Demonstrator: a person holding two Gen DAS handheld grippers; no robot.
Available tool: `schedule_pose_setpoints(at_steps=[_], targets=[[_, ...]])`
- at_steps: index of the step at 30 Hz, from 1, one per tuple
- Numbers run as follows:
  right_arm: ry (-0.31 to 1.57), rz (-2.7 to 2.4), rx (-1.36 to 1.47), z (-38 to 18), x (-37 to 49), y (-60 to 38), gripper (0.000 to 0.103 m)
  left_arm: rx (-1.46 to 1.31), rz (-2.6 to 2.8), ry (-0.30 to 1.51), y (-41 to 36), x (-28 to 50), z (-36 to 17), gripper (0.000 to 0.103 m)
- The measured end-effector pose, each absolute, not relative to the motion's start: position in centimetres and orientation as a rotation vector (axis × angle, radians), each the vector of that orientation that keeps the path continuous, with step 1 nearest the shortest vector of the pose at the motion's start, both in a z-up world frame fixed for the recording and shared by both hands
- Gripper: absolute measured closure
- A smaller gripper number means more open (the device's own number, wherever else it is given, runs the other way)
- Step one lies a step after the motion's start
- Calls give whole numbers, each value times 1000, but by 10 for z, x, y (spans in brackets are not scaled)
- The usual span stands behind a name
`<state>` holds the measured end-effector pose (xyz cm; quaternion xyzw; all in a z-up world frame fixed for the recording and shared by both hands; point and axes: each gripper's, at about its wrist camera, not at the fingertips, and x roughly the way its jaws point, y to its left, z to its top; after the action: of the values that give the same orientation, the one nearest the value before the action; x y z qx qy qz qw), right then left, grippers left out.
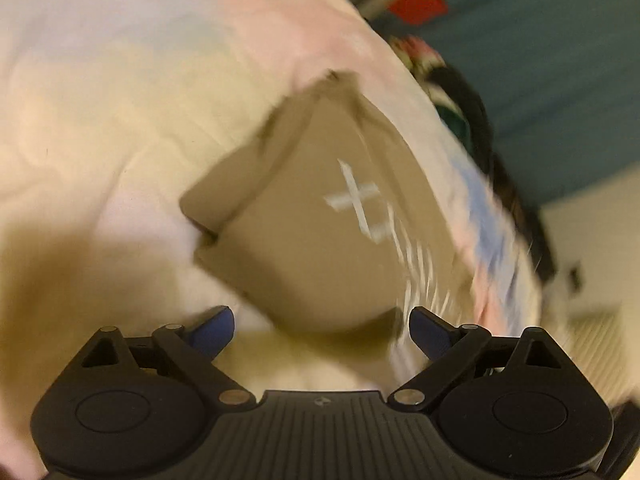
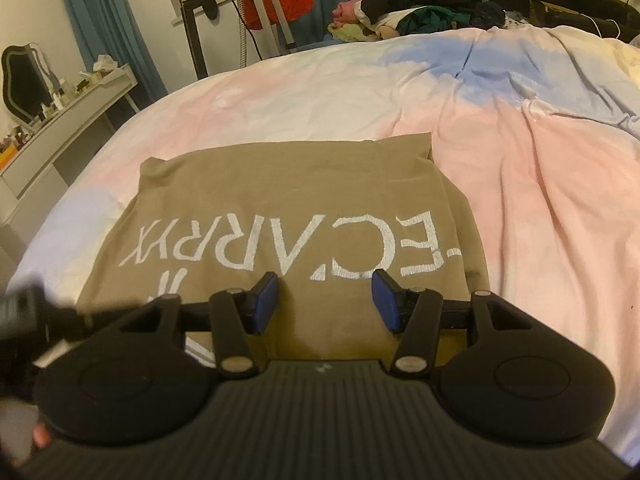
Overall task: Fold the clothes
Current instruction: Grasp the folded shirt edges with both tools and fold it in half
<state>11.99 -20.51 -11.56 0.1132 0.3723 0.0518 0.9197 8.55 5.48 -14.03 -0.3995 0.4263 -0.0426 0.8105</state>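
The tan cotton T-shirt with white printed lettering (image 2: 280, 232) lies partly folded on the pastel pink, blue and cream duvet (image 2: 520, 168), filling the lower middle of the right wrist view. The right gripper (image 2: 325, 300) hangs low over its near hem at 6 o'clock, blue pads apart with nothing pinched between them. In the left wrist view the left gripper (image 1: 322, 330) also has its fingers spread wide and empty, the shirt's corner just ahead at 12 o'clock; that view is smeared by motion.

The job now looks like taking the near hem to fold it away. Best to bring both pads down flat on either side of the edge, catching every layer, and lift evenly so the lettering stays square.

The jersey looks soft, thin and limp, its folded sleeve edge at 10 o'clock crisp; the duvet beneath is puffy and wrinkled, so it will give under pressure
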Motion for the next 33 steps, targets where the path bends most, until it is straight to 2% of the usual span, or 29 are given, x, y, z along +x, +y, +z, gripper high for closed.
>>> schedule_pose_setpoints(at_steps=[1, 2, 4, 6, 10, 12, 13, 17, 22, 26, 29, 33], targets=[[765, 105, 234, -116, 120, -205, 49, -870, -84, 891, 57, 88, -141, 12], [765, 102, 234, -115, 120, -205, 49, -886, -78, 872, 59, 90, -141, 23], [764, 97, 238, -114, 120, -205, 49, -888, -56, 863, 60, 92, -141, 33], [755, 96, 276, -107, 116, -209, 49, -891, -44, 851, 62, 90, -142, 47], [735, 122, 406, -89, 107, -221, 45, -895, -53, 815, 62, 82, -139, 64], [730, 211, 580, -83, 100, -232, 30, -904, -60, 804, 63, 80, -138, 71], [735, 256, 662, -83, 98, -234, 13, -909, -64, 799, 65, 80, -137, 72], [829, 405, 902, -100, 97, -234, 15, -904, -73, 783, 66, 78, -135, 77], [975, 299, 1154, -151, 103, -243, 14, -929, -81, 779, 70, 76, -134, 78], [944, 171, 1352, -179, 98, -265, 17, -961, -85, 776, 74, 74, -136, 79], [859, 77, 1386, -181, 94, -279, 30, -972, -86, 774, 75, 75, -136, 79], [788, -23, 1378, -181, 92, -289, 35, -981, -85, 775, 75, 75, -138, 79]])
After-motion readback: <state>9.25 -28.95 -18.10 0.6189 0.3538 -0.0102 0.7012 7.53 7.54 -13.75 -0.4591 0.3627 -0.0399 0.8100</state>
